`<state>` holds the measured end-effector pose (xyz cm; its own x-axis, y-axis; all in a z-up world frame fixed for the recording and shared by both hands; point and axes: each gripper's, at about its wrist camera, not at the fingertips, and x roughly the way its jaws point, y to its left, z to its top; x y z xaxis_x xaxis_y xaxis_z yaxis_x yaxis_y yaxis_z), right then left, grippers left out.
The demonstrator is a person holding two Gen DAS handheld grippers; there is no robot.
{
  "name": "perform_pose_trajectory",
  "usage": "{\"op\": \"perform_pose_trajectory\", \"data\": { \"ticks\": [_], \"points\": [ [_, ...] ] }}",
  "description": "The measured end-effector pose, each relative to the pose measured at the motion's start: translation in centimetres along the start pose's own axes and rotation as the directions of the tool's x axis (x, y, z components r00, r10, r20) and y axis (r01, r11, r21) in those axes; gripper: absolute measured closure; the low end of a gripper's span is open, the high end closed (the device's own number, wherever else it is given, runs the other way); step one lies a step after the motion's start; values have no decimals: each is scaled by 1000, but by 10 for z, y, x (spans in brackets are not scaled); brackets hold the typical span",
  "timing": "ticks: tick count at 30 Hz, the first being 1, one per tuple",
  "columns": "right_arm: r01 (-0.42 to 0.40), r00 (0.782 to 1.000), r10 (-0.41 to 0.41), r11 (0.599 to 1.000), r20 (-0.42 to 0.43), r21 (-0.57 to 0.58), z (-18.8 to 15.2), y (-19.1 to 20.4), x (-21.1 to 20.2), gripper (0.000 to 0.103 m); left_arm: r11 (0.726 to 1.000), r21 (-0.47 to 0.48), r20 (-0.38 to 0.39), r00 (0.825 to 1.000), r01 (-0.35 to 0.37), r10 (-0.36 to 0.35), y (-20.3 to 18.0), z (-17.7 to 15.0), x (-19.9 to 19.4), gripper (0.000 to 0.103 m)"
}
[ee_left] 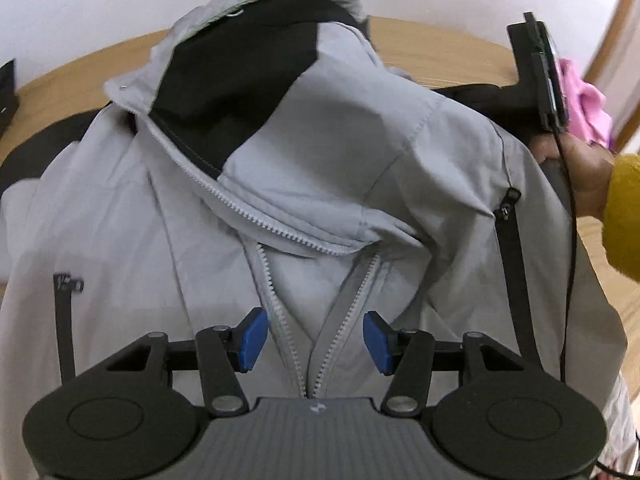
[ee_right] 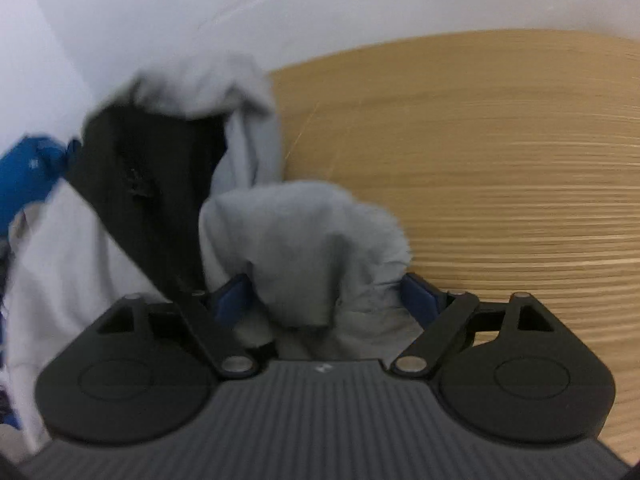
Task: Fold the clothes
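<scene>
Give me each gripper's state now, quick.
Left gripper: open over the jacket's zipper, gripping nothing.
Right gripper: grey jacket fabric bunched between the jaws; grip cannot be told.

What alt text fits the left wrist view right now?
A grey jacket with a black-lined hood lies on a wooden table, zipper partly open. The left tool hovers open over the zipper; a hand is at right.

The jacket [ee_left: 320, 168] is light grey with a black lining and black pocket zips. The worktop [ee_right: 500, 160] is light wood with fine stripes. A pink cloth [ee_left: 588, 104] lies behind.
</scene>
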<state>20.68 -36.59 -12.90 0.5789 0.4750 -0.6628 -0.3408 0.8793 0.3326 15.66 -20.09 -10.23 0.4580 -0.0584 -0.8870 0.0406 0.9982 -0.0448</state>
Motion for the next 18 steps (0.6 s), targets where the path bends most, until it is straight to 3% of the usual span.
{"op": "perform_pose_trajectory", "data": {
  "ticks": [2, 5, 7, 8, 9, 11, 12, 14, 15, 16, 18],
  "points": [
    [11, 999, -10, 999, 32, -33, 3, 10, -5, 87, 999, -26, -5, 1000, -23, 22, -2, 3, 1, 47],
    [53, 989, -45, 997, 139, -61, 20, 23, -38, 90, 998, -55, 2, 999, -40, 40, -5, 8, 2, 47],
    [167, 952, -137, 982, 273, -88, 39, 24, -83, 90, 997, -67, 7, 999, -45, 46, -7, 11, 3, 47],
    [259, 913, -213, 962, 348, -91, 50, 20, -110, 90, 996, -71, 8, 999, -45, 46, -8, 12, 4, 47],
    [365, 860, -300, 927, 414, -85, 62, 13, -133, 90, 996, -75, 8, 999, -45, 46, -9, 13, 6, 47],
    [550, 730, -481, 835, 485, -1, 89, -18, -167, 90, 996, -74, 1, 999, -47, 47, -11, 12, 8, 47],
    [647, 646, -584, 760, 491, 52, 102, -40, -179, 90, 996, -74, -4, 999, -46, 46, -12, 11, 9, 47],
    [821, 459, -761, 561, 458, 110, 117, -85, -184, 85, 996, -74, -12, 999, -42, 41, -13, 8, 11, 47],
    [896, 360, -840, 433, 405, 101, 121, -109, -179, 78, 996, -73, -13, 999, -43, 42, -13, 7, 11, 47],
    [941, 289, -889, 332, 355, 67, 120, -129, -173, 74, 996, -71, -14, 999, -44, 43, -13, 6, 12, 47],
    [981, 192, -956, 194, 222, -12, 110, -159, -162, 65, 996, -76, -19, 999, -45, 43, -11, 3, 13, 47]
  ]
}}
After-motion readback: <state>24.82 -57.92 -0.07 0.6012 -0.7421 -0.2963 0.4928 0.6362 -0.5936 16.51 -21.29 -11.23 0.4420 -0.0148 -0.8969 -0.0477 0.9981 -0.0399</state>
